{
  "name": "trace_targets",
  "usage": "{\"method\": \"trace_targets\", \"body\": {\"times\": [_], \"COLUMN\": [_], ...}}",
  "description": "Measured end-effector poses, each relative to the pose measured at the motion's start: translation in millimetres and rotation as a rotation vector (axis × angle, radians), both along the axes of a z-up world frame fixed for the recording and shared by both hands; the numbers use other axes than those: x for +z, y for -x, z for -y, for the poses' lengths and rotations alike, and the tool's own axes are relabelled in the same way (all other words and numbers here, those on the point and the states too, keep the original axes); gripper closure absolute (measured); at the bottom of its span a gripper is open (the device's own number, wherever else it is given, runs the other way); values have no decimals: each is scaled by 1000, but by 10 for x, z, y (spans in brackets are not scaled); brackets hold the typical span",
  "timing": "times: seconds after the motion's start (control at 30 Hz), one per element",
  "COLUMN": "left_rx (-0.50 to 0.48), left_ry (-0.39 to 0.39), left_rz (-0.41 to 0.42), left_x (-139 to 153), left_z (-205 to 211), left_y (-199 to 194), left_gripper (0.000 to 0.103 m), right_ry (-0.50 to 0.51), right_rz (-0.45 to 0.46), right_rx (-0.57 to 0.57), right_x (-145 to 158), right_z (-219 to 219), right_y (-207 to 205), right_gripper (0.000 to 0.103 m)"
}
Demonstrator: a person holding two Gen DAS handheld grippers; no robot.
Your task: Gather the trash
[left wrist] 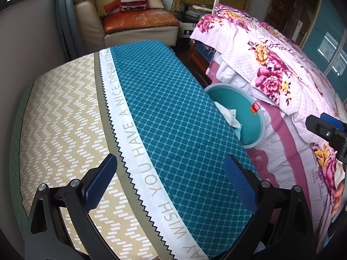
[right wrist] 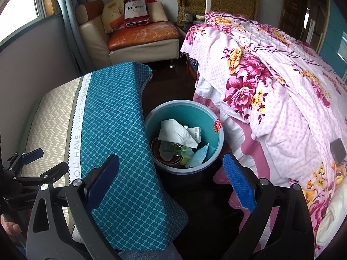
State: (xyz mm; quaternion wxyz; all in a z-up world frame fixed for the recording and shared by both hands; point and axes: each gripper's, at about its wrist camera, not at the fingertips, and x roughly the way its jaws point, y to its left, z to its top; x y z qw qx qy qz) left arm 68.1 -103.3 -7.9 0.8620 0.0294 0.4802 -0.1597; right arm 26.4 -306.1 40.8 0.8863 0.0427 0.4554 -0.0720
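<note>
A teal trash bin (right wrist: 218,145) with a pale rim stands on the dark floor between the covered table and the bed. Inside it lie white crumpled paper (right wrist: 175,133), a green wrapper (right wrist: 174,149) and other scraps. In the left wrist view the bin (left wrist: 249,119) is half hidden behind the table's edge. My right gripper (right wrist: 171,173) hovers open above and in front of the bin, nothing between its blue pads. My left gripper (left wrist: 170,173) hangs open over the tablecloth, holding nothing. It also shows in the right wrist view, the left gripper (right wrist: 47,162) at the far left.
The table wears a teal and beige cloth (left wrist: 151,119) with printed lettering. A bed with a floral quilt (right wrist: 271,86) fills the right side; a dark phone (right wrist: 338,150) lies on it. A beige armchair (right wrist: 138,34) with cushions and a red bag stands at the back.
</note>
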Motion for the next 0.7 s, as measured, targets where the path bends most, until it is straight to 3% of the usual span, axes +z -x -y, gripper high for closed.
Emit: {"method": "trace_targets", "body": {"times": [0.7], "left_rx": [-29], "left_ry": [-27], "left_rz": [33], "left_x": [-122], "left_z": [58], "left_y": [-78], "left_gripper": [4], "right_ry": [-36], "right_rz": [-49], "right_rx": [-4], "right_x": [-218], "right_z": [19], "right_y": [-226], "right_gripper": [10]}}
